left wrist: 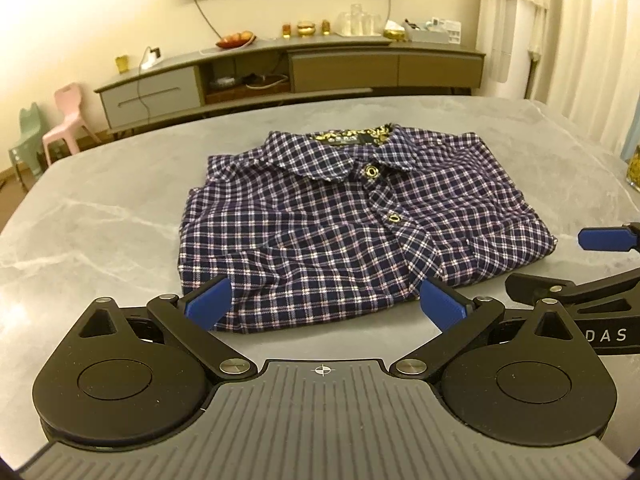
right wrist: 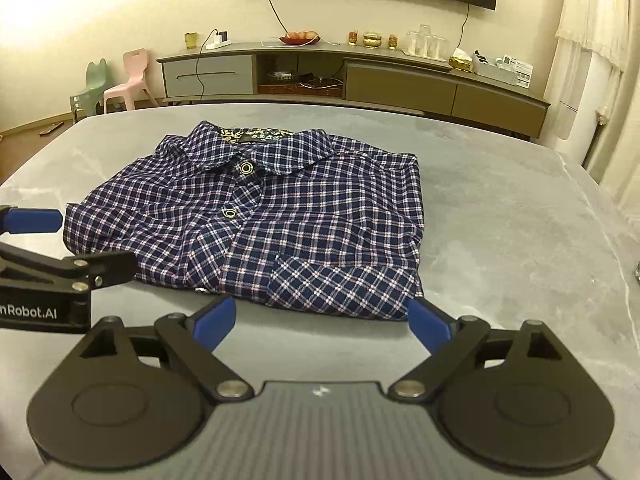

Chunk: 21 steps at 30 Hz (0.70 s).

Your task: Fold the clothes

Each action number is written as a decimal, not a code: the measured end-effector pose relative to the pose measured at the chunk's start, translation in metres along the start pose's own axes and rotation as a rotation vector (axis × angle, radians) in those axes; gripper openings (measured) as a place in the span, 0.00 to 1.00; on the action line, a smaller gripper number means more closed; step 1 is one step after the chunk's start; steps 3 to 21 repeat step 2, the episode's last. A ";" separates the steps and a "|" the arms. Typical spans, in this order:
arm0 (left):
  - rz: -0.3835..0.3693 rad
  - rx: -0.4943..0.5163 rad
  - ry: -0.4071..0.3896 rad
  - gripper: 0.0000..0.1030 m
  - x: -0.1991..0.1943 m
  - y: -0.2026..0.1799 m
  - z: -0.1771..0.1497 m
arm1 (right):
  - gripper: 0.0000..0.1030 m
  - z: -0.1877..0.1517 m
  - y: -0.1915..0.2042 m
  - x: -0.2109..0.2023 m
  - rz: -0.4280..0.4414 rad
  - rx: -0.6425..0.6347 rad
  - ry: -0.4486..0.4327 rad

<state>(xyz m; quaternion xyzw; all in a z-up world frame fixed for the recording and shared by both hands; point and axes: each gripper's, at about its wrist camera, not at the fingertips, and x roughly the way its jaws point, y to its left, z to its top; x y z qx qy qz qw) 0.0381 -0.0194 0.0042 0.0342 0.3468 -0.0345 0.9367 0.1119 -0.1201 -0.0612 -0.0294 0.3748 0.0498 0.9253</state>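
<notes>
A navy plaid shirt [left wrist: 352, 224] lies folded into a compact rectangle on the grey marble table [left wrist: 100, 220], collar away from me and buttons up. It also shows in the right wrist view [right wrist: 280, 224]. My left gripper [left wrist: 326, 306] is open and empty, its blue fingertips just at the shirt's near edge. My right gripper [right wrist: 322, 322] is open and empty, just short of the shirt's near edge. Each gripper shows at the side of the other's view: the right one [left wrist: 600, 260] and the left one [right wrist: 40, 240].
The round table's far edge [right wrist: 320, 106] faces a long TV cabinet [right wrist: 360, 76] with glasses and a fruit bowl. A yellow glass [left wrist: 634, 168] stands at the table's right edge. Small pink [left wrist: 68, 120] and green chairs stand on the floor at the left.
</notes>
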 end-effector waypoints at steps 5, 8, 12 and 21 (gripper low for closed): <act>0.005 -0.004 0.004 0.89 0.001 0.000 0.000 | 0.93 0.000 0.000 0.000 0.000 0.001 0.001; 0.005 -0.004 0.004 0.89 0.001 0.000 0.000 | 0.93 0.000 0.000 0.000 0.000 0.001 0.001; 0.005 -0.004 0.004 0.89 0.001 0.000 0.000 | 0.93 0.000 0.000 0.000 0.000 0.001 0.001; 0.005 -0.004 0.004 0.89 0.001 0.000 0.000 | 0.93 0.000 0.000 0.000 0.000 0.001 0.001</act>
